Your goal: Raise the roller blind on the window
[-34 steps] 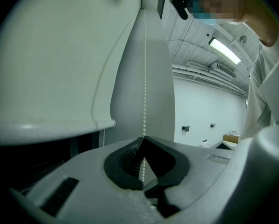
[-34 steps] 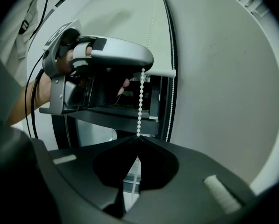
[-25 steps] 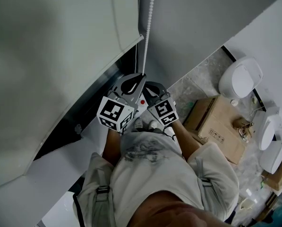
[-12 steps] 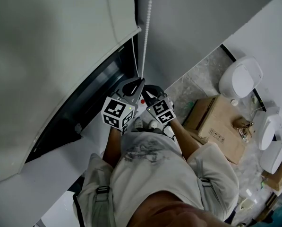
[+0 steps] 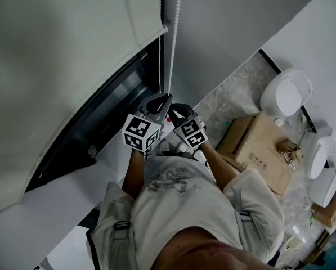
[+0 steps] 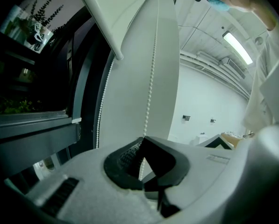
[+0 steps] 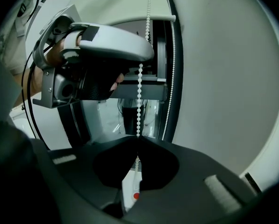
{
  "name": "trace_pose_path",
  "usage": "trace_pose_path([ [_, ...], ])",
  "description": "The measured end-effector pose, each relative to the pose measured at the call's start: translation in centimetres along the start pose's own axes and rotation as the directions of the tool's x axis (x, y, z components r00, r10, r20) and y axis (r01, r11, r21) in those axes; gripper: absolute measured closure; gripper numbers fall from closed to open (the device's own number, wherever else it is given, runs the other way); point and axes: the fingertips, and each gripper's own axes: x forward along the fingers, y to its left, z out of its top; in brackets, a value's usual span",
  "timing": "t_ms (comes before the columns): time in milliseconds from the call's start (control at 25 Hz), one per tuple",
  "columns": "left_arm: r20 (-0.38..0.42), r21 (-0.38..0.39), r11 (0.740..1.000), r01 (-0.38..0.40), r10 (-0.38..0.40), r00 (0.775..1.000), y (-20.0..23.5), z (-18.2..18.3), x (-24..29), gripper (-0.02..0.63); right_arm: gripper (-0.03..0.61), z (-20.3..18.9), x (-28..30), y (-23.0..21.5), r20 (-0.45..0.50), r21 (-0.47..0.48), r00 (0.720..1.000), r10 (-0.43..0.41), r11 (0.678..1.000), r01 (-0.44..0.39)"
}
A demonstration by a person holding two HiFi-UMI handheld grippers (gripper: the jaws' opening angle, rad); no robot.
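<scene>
The pale roller blind [image 5: 61, 66] hangs over the dark window [image 5: 108, 108]; its bottom bar [image 5: 148, 41] runs slantwise at the upper left. A white bead chain [image 5: 176, 27] drops from the top to both grippers. My left gripper [image 5: 166, 98] is shut on the bead chain [image 6: 150, 92], which enters its jaws [image 6: 143, 138]. Just below it, my right gripper [image 5: 173, 110] is shut on the same strand [image 7: 139, 101] at its tips [image 7: 138, 138]. In the right gripper view the left gripper [image 7: 112, 42] sits directly above. A second strand [image 7: 169, 78] hangs beside the frame.
A white windowsill [image 5: 66, 196] lies below the window. On the floor to the right stand a cardboard box [image 5: 258, 151] and several white fixtures [image 5: 286, 94]. The person's torso [image 5: 184, 207] fills the lower middle. A red-dotted chain connector [image 7: 136, 196] hangs under the right jaws.
The blind's bottom bar has risen, baring more of the dark window. Both grippers have stayed shut on the chain and have sunk slightly.
</scene>
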Motion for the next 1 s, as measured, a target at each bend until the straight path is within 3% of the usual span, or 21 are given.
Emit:
trace_pose_path([
  [480, 0.008, 0.007, 1.0, -0.029, 0.029, 1.0, -0.1, 0.4, -0.4, 0.604, 0.529, 4.9, -4.4, -0.7, 0.161, 0.019, 0.987, -0.005, 1.0, 0.002],
  [720, 0.009, 0.007, 0.999, -0.042, 0.042, 0.999, -0.3, 0.4, -0.6, 0.604, 0.531, 9.8, -8.1, -3.2, 0.268, 0.014, 0.96, -0.077, 0.997, 0.077],
  [1000, 0.009, 0.004, 0.999, -0.049, 0.049, 0.999, -0.2, 0.4, -0.5, 0.604, 0.515, 17.0, -11.4, -4.0, 0.386, -0.021, 0.92, -0.063, 0.997, 0.077],
])
